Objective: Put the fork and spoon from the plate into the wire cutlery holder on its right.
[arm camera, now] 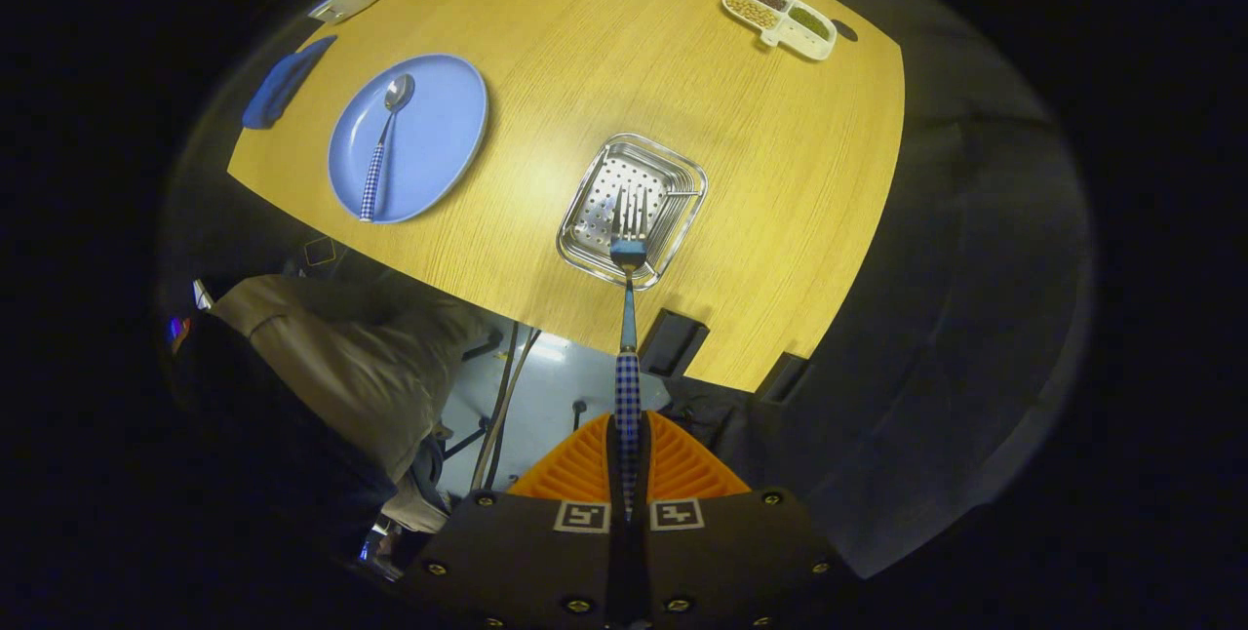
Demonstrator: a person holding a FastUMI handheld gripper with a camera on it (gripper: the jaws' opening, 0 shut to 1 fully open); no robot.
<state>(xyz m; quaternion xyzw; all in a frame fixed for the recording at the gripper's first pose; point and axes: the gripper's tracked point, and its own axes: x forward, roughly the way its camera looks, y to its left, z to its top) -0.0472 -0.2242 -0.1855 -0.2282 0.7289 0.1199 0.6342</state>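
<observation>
Above holder (632, 209) | fingers (629, 459) clamp fork (628, 318) | spoon (384, 144) on plate (439, 137)

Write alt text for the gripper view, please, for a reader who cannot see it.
The gripper has its fingers shut on the checked handle of a fork, whose tines hang over the wire cutlery holder on a wooden table. To the holder's left, a spoon lies on a blue plate. Beyond them sits a divided snack tray.
</observation>
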